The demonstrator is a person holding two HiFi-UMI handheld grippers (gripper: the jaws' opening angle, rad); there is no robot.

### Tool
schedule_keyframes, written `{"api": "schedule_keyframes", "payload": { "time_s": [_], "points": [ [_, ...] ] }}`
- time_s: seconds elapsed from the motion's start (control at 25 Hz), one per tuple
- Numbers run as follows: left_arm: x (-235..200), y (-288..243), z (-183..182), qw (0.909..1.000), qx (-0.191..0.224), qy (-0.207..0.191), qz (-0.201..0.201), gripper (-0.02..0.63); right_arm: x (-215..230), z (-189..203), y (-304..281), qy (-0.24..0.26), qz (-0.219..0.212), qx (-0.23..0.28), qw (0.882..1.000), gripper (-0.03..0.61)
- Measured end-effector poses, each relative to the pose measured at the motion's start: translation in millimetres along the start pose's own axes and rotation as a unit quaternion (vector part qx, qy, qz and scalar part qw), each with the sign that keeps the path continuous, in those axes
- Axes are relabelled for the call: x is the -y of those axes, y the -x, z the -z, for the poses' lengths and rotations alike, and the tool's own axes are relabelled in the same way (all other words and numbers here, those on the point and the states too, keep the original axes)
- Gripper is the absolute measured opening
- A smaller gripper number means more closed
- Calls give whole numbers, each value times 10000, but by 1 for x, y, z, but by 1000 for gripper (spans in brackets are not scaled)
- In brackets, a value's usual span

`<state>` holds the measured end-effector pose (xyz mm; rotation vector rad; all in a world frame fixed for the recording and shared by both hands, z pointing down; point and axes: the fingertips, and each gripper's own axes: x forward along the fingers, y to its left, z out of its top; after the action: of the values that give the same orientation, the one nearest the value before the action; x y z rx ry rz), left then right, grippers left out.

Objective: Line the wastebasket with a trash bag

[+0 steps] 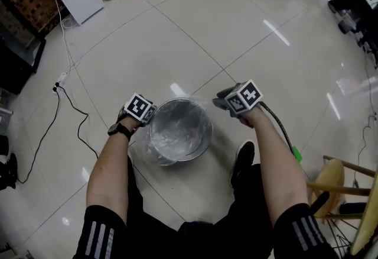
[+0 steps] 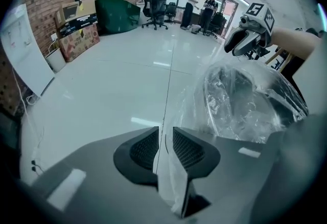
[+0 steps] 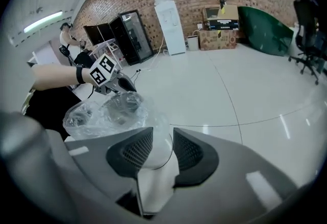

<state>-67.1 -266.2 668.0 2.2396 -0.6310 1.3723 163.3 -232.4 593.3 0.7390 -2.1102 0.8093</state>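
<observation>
Wastebasket (image 1: pixel 190 156) stands on the near floor (image 1: pixel 177 27), trash bag (image 1: pixel 177 128) draped over its rim; left gripper (image 2: pixel 164 149) and right gripper (image 3: pixel 158 149) jaws stand apart, loose film between them, so the unheld edge could slide back in or snag a pad.

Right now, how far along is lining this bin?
Done: the clear trash bag sits inside the metal wastebasket, draped over its rim. In hand: left gripper and right gripper flank the rim, jaws slightly apart, film between them. Remaining: probably letting go and tidying loose plastic.
</observation>
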Motion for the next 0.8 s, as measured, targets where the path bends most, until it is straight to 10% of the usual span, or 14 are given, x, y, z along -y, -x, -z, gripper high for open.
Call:
{"api": "schedule_keyframes", "payload": {
  "time_s": [0.24, 0.4, 0.64, 0.8],
  "points": [
    [6, 18, 5, 9995, 16, -214, -250, 88, -54, -6, 18, 1154, -340, -14, 9927, 137],
    [11, 34, 17, 9993, 116, -183, -288, 92, -96, 1, 19, 2688, -226, -356, 9623, 179],
    [29, 49, 23, 9982, 29, -481, -370, 56, -123, 14, 2, 3674, -130, -768, 9268, 252],
    [28, 54, 20, 9986, 161, -401, -318, 81, -119, 15, -11, 3814, 78, -920, 9198, 134]
  ]
}}
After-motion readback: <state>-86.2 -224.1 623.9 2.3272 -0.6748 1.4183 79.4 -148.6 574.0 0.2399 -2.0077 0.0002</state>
